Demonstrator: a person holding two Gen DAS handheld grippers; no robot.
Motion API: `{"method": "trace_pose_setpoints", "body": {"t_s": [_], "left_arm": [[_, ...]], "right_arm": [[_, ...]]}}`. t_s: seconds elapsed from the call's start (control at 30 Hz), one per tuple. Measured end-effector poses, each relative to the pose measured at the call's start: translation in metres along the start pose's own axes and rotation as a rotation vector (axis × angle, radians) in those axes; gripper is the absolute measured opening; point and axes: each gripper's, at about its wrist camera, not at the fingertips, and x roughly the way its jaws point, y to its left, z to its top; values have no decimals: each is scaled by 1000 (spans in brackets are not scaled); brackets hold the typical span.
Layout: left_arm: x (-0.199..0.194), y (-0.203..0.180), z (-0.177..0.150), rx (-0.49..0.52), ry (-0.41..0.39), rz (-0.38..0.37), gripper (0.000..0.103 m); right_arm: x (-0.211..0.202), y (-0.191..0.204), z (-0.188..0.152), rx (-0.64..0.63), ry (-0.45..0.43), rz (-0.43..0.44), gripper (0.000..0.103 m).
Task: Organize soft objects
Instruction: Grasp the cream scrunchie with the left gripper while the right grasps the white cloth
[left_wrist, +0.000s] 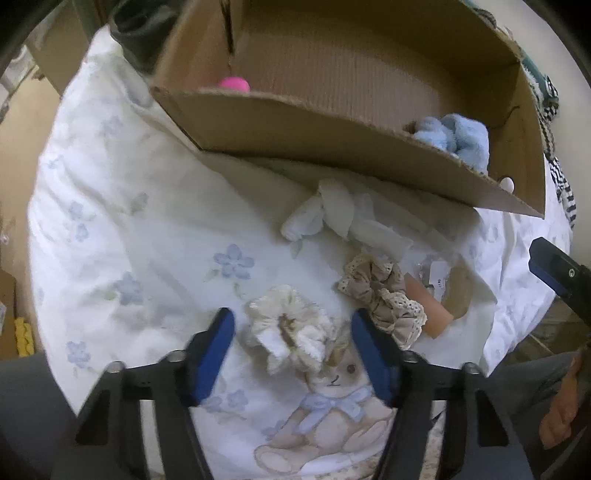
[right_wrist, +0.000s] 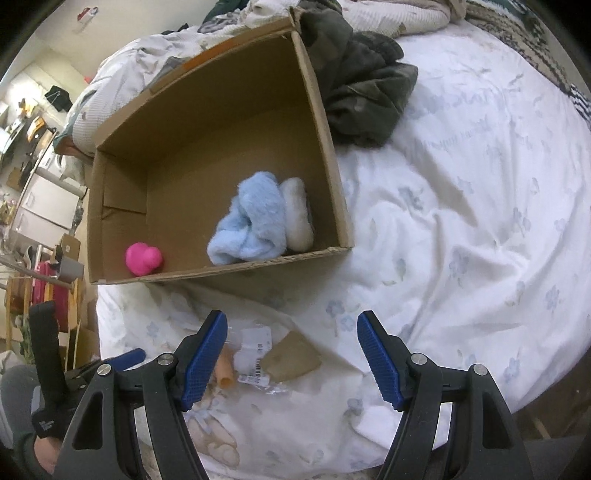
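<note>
A cream lace scrunchie (left_wrist: 295, 334) lies on the white floral bedcover (left_wrist: 147, 221), between the blue pads of my left gripper (left_wrist: 292, 318). The pads stand a little off it on both sides, so this gripper is open. To its right lies a beige lace scrunchie (left_wrist: 384, 295), and a knotted white cloth (left_wrist: 332, 218) lies further up. My right gripper (right_wrist: 291, 317) hovers open and empty over a plastic packet (right_wrist: 255, 356) and a tan card (right_wrist: 293, 356). The cardboard box (right_wrist: 332, 177) holds a light blue fluffy item (right_wrist: 251, 225), a white soft item (right_wrist: 297, 214) and a pink toy (right_wrist: 144, 258).
A dark green garment (right_wrist: 362, 92) lies bunched against the box's far right corner. A peach tube (right_wrist: 225, 371) lies beside the packet. Striped fabric (left_wrist: 565, 195) borders the bed at the right. The bed's edge drops to the floor and furniture on the left (right_wrist: 44, 206).
</note>
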Motion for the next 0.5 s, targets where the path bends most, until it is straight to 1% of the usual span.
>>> {"method": "trace_pose_setpoints", "body": {"t_s": [0.03, 0.1, 0.13, 0.23, 0.27, 0.33, 0.4, 0.5], "left_arm": [[1, 0, 0, -3, 4, -5, 40], [3, -1, 1, -6, 13, -15, 36], [3, -2, 1, -3, 19, -25, 28], [4, -3, 0, 1, 27, -56, 20], [1, -3, 0, -2, 13, -63, 19], [-8, -3, 1, -8, -27, -50, 19], [-18, 2, 3, -24, -49, -66, 19], [-42, 8, 4, -29, -115, -35, 19]], "right_arm": [[2, 0, 0, 5, 3, 0, 77], [4, 1, 2, 10, 8, 1, 77], [4, 2, 2, 9, 9, 2, 77], [7, 5, 3, -2, 11, -4, 77], [8, 5, 3, -4, 14, -4, 77], [9, 5, 4, -3, 21, -1, 77], [10, 4, 3, 4, 25, 5, 77], [10, -2, 3, 27, 36, 18, 77]]}}
